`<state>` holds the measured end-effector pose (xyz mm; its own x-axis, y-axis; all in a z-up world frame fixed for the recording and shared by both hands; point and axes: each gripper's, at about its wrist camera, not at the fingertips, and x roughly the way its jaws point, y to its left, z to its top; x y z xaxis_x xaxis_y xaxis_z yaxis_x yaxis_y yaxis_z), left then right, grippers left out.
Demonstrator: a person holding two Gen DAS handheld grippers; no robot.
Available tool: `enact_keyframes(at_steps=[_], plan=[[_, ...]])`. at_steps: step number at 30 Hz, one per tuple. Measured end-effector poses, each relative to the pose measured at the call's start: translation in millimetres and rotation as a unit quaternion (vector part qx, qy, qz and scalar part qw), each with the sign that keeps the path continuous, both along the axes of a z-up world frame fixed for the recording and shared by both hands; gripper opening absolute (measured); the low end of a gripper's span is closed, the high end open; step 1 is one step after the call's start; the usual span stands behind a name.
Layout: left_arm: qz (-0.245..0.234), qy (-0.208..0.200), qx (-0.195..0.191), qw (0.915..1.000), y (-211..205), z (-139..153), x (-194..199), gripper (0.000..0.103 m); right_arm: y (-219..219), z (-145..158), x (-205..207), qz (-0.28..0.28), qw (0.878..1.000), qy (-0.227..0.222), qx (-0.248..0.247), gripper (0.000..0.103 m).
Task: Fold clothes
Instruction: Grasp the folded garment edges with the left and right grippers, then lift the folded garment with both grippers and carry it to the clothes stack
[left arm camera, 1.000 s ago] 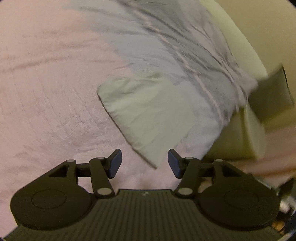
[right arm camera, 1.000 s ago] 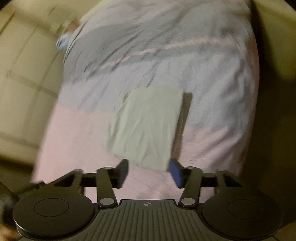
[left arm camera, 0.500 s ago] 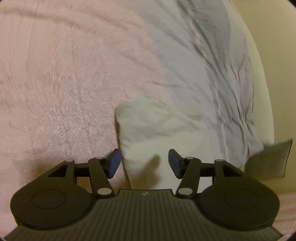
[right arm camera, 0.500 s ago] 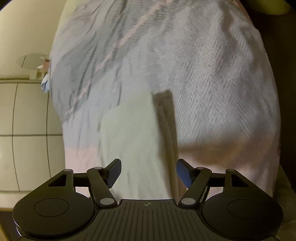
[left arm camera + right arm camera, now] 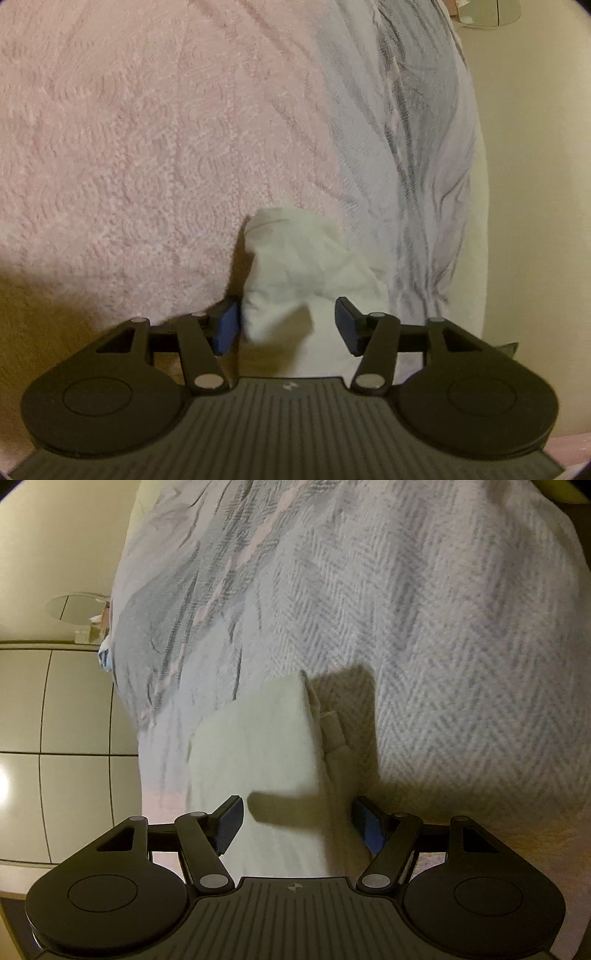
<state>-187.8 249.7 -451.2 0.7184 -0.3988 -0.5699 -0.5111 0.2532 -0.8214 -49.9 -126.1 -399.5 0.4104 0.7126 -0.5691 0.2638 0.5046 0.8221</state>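
Between my spread fingers, on the bed, lies the folded white garment [image 5: 306,273], resting where the pink fleece blanket [image 5: 147,140] meets the grey-patterned quilt [image 5: 410,122]. My left gripper [image 5: 286,325] stands open, its blue pads wide apart; the left pad [image 5: 226,325] sits just beside the garment's near edge, though I cannot tell whether it touches. My right gripper [image 5: 297,821] is open as well, with the garment [image 5: 255,753] reaching down between its fingers and out of sight behind the gripper body. Only the left wrist view shows the pink blanket spread broadly on one side and a plain cream surface [image 5: 532,221] past the quilt's far edge. Only the right wrist view shows the garment's layered side, where a thinner under-layer [image 5: 332,734] peeks out beside the top fold, along with the quilt's herringbone weave [image 5: 461,646] and a tiled floor [image 5: 66,709] beyond the bed's edge. The garment's near end is cut off in both views by my own housing, so its full outline stays hidden. Dark shadows from my fingers fall over the cloth and blur its lower folds.
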Motion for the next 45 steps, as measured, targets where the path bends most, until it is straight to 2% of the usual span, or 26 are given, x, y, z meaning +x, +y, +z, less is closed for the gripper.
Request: enact_keyframes(at_steps=[4, 5, 6, 8, 11, 13, 17, 20, 21, 22, 23, 24, 27, 33, 37, 40, 43, 45], plan=[[-0.020, -0.019, -0.005, 0.9996, -4.7, -5.8, 17.2, 0.048, 4.6, 0.2, 1.7, 0.005, 1.000, -0.010, 0.002, 0.064], [-0.022, -0.018, -0.005, 0.9996, -5.0, -8.4, 20.3, 0.047, 5.7, 0.3, 2.1, 0.006, 1.000, -0.012, 0.003, 0.061], [-0.022, -0.017, -0.007, 0.9996, -4.8, -11.1, 22.3, 0.043, 6.8, 0.4, 2.5, 0.008, 1.000, -0.015, 0.003, 0.054], [-0.015, -0.016, -0.017, 0.9996, -3.5, -13.2, 20.9, 0.041, 9.1, 0.5, 3.3, 0.010, 1.000, -0.020, 0.005, 0.050], [-0.012, -0.026, -0.030, 0.9991, -3.6, -11.1, 15.4, 0.041, 9.8, 8.0, 2.4, 0.027, 0.999, -0.030, 0.012, 0.049], [-0.013, -0.024, -0.026, 0.9993, -4.5, -12.5, 12.6, 0.041, 11.8, 8.6, 4.5, 0.042, 0.999, -0.033, 0.009, 0.049], [-0.003, -0.024, -0.034, 0.9991, -6.2, -21.7, 21.5, 0.041, 19.1, -13.4, 19.9, 0.041, 0.999, -0.008, 0.001, 0.049], [-0.006, -0.032, -0.034, 0.9989, -10.3, -23.5, 33.3, 0.035, 31.8, -14.4, 30.4, 0.052, 0.999, -0.014, -0.007, 0.049], [-0.011, -0.036, -0.035, 0.9987, -12.5, -21.9, 35.5, 0.029, 34.5, -12.6, 31.3, 0.060, 0.998, -0.019, -0.017, 0.039], [-0.018, -0.039, -0.034, 0.9985, -15.2, -20.4, 37.8, 0.013, 35.5, -11.0, 32.4, 0.067, 0.997, -0.021, -0.027, 0.022], [-0.025, -0.042, -0.034, 0.9983, -17.8, -18.9, 40.1, 0.010, 33.8, -9.3, 33.0, 0.072, 0.997, -0.022, -0.028, 0.017], [-0.028, -0.045, -0.031, 0.9981, -20.6, -15.7, 40.4, 0.009, 30.9, -6.5, 33.4, 0.076, 0.997, -0.023, -0.024, 0.013], [-0.017, -0.057, -0.027, 0.9979, -25.8, 4.4, 29.1, 0.008, 28.8, 12.3, 35.3, 0.104, 0.994, -0.029, -0.033, 0.012], [0.054, -0.081, -0.034, 0.9947, -25.5, 53.4, -13.4, 0.007, 48.9, 71.5, 41.5, 0.184, 0.981, -0.051, -0.024, 0.012], [0.134, -0.107, -0.034, 0.9846, -7.1, 90.7, -68.1, 0.007, 84.9, 106.1, 39.0, 0.248, 0.967, -0.062, 0.002, 0.012], [0.195, -0.123, -0.017, 0.9729, 12.4, 120.1, -120.0, 0.007, 133.3, 132.6, 23.7, 0.306, 0.949, -0.073, 0.022, 0.012], [0.266, -0.139, -0.001, 0.9540, 36.2, 147.5, -191.0, 0.007, 191.8, 157.2, -4.9, 0.370, 0.925, -0.078, 0.043, 0.012], [0.313, -0.152, 0.007, 0.9376, 51.0, 162.6, -244.2, 0.007, 232.1, 172.9, -32.6, 0.413, 0.905, -0.083, 0.058, 0.012]])
